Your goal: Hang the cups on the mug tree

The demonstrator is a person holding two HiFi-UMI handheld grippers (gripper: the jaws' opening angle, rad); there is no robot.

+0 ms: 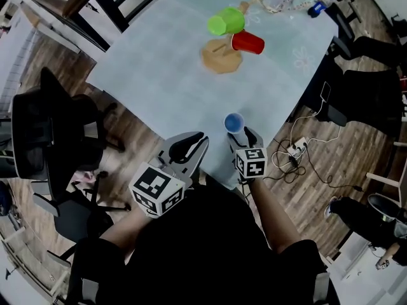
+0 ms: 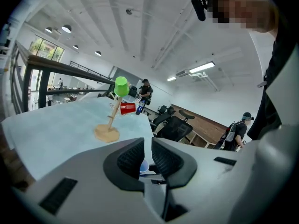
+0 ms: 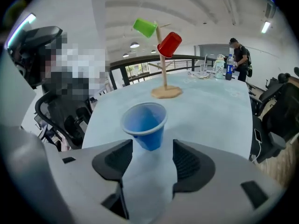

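Blue cup point(image 1: 234, 122) stands upright, mouth up, on the bench point(image 1: 165, 75) near its near edge, lower middle of the head view. We see it well apart from the mug tree point(image 1: 222, 51), which stands at the upper middle of that frame.

Right tongs point(image 1: 243, 135): jaws wide apart. In the right gripper view the blue cup point(image 3: 145, 122) sits at the mouth of the right tongs point(image 3: 152, 148), its base about level with the tips. Both pads are clear of its wall, so no grip.

Left tongs point(image 1: 202, 136): jaws together, nothing clamped. They hang lower left of the cup, over the bench edge. The left gripper view shows only a thin slit at the left tongs point(image 2: 148, 143), with a bit of the blue cup point(image 2: 144, 166) visible through it.

Mug tree status:
- green cup point(image 1: 226, 23) hung at the top, tilted
- red cup point(image 1: 248, 42) hung on a side peg, lying about level
- wooden round base flat on the bench

Same layout in the right gripper view: mug tree point(image 3: 163, 73), green cup point(image 3: 145, 27), red cup point(image 3: 169, 44).

Black office chair point(image 1: 51, 132) stands at frame left, off the bench.
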